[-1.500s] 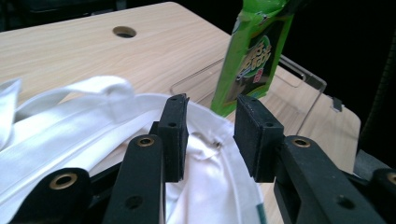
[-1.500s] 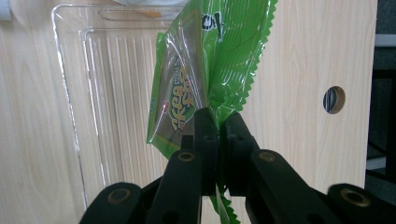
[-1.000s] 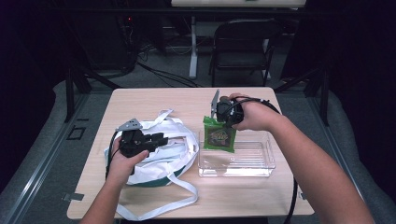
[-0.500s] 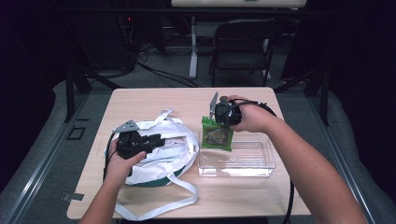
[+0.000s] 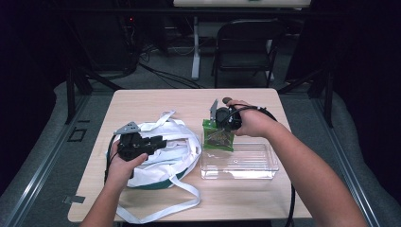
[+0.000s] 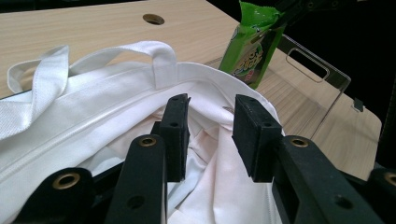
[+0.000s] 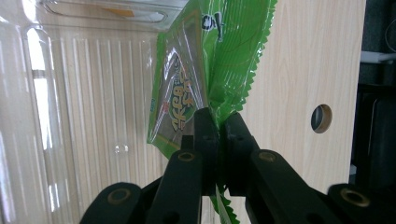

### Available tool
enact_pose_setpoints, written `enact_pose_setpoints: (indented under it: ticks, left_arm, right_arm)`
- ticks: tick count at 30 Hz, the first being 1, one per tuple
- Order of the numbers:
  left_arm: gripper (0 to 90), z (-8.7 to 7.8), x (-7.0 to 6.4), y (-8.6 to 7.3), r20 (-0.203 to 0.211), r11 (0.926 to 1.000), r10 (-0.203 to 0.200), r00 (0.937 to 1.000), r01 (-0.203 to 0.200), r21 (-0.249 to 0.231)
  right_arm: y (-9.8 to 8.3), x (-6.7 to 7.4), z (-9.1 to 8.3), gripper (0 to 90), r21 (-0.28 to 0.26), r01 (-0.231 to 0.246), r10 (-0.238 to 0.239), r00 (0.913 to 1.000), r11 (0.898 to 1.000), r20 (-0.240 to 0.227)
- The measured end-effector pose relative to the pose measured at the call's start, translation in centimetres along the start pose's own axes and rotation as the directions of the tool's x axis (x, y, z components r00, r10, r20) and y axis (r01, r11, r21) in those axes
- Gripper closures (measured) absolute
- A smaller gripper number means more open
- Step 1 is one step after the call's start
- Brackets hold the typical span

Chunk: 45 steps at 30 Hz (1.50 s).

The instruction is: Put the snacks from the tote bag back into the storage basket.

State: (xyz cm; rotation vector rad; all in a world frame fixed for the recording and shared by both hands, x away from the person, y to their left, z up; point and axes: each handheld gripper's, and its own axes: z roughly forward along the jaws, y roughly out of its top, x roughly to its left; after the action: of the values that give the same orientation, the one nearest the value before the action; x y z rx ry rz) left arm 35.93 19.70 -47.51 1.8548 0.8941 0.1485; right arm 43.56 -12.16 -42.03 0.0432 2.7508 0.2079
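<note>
Mid-frame, the right gripper (image 5: 218,124) pinches the green packet (image 5: 218,139) over the clear tray's (image 5: 272,163) left rim, while the left gripper (image 6: 210,133) hangs narrowly parted above the white bag (image 5: 163,158).

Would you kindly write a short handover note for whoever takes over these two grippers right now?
Right gripper: shut on the green snack packet, pinching its edge; the packet hangs over the far rim of the clear plastic bin.
Left gripper: jaws apart, pressing on nothing, at the mouth of the white tote bag.
Done: packet picked up.
Left: the packet is in neither bin nor bag; the bag probably wants holding open so the packet can go in, though the destination is a guess.
</note>
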Motion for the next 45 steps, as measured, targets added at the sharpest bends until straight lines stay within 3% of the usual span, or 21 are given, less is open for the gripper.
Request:
enact_pose_setpoints:
  ticks: [8, 23, 36, 39, 45]
  left_arm:
    - [65.9, -0.1, 0.0, 0.0, -0.003, 1.0, -0.002, 1.0, 0.002, -0.001]
    - [66.0, 0.0, 0.0, -0.1, 0.0, 1.0, -0.002, 1.0, 0.002, 0.0]
    - [66.0, -0.2, 0.1, -0.1, -0.005, 0.9999, -0.007, 1.0, 0.007, -0.01]
    - [66.0, -0.2, 0.1, -0.1, -0.004, 0.9999, -0.007, 1.0, 0.007, -0.009]
    - [65.9, -0.3, 0.2, -0.1, -0.004, 0.9999, -0.009, 1.0, 0.009, -0.01]
  right_arm:
    - [0.3, 0.0, 0.3, 86.1, -0.002, 0.013, -0.013, 0.9994, 1.0, 0.032]
    - [0.5, 0.0, 1.0, 84.2, 0.011, 0.03, -0.03, 0.9988, 0.999, 0.039]
    - [0.0, -0.5, 1.2, 70.2, 0.006, -0.012, 0.012, 0.9994, 1.0, 0.031]
    - [-0.1, -0.6, 1.3, 63.5, 0.008, -0.014, 0.014, 0.999, 1.0, 0.043]
    - [-0.4, -0.7, 1.1, 59.7, -0.005, -0.037, 0.037, 0.9982, 0.999, 0.047]
